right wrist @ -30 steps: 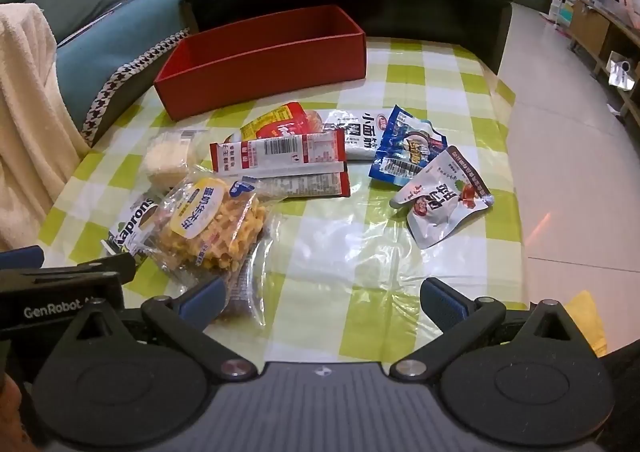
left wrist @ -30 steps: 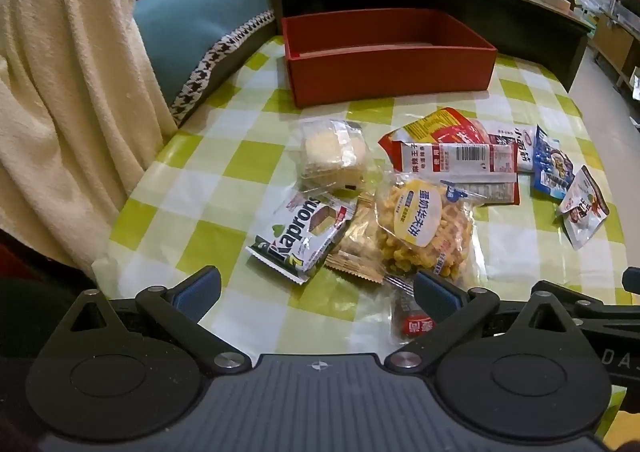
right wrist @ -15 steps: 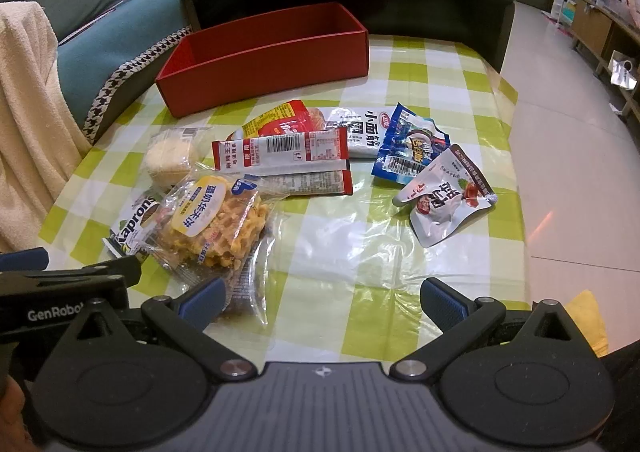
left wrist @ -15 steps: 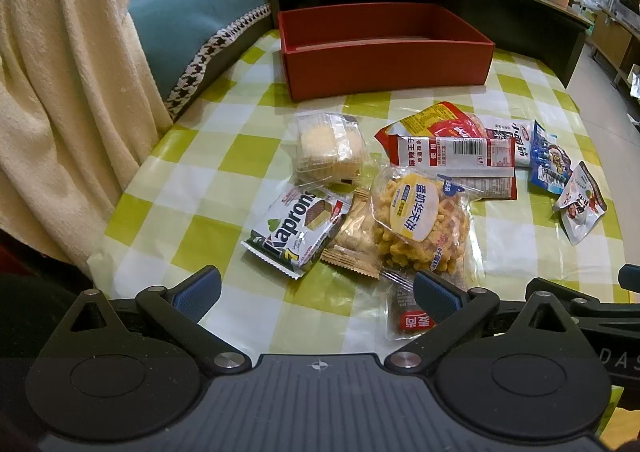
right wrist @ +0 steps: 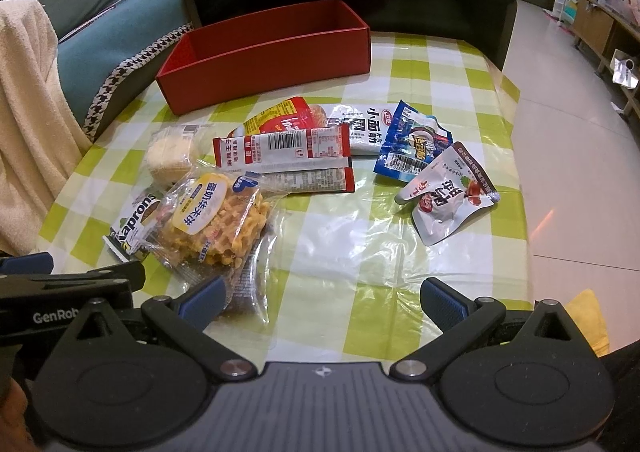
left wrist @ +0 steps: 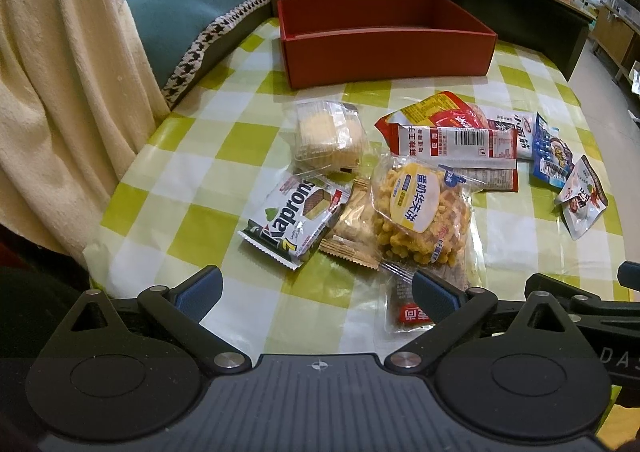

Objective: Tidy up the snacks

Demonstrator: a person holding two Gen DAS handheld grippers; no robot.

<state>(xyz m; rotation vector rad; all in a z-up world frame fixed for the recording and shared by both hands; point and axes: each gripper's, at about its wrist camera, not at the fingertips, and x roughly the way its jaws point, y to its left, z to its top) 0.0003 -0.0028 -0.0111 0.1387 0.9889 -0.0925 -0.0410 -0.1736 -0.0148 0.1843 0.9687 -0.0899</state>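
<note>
So the long red cardboard box (left wrist: 386, 52) sits at the far side of the green-and-white checked tablecloth (left wrist: 208, 156), and what shows of its inside has nothing in it. All the snacks are loose on the cloth in front of it, well short of the box. Nearest the left gripper (left wrist: 316, 294): a white-and-green Kaprons wafer pack (left wrist: 294, 222), a clear bag of yellow waffle pieces with a yellow label (left wrist: 420, 212) lying over a gold-wrapped cracker pack (left wrist: 352, 226), and a clear wrapper with a red label (left wrist: 408, 310) partly behind the right fingertip. A clear-wrapped pale round cake (left wrist: 328, 136) lies just behind those. Further right: a red-and-white barcoded pack (right wrist: 280, 152) on top of a red-and-yellow pouch (right wrist: 280, 118), a white noodle-snack pack (right wrist: 360, 124), a blue foil bag (right wrist: 414, 144) and a silver pouch with red print (right wrist: 450, 192).

Both tools are spread wide, pinching nothing; the right gripper (right wrist: 322, 298) hangs over bare cloth. A cream towel (left wrist: 56, 72) drapes at the left, next to a teal sofa (left wrist: 192, 0).
</note>
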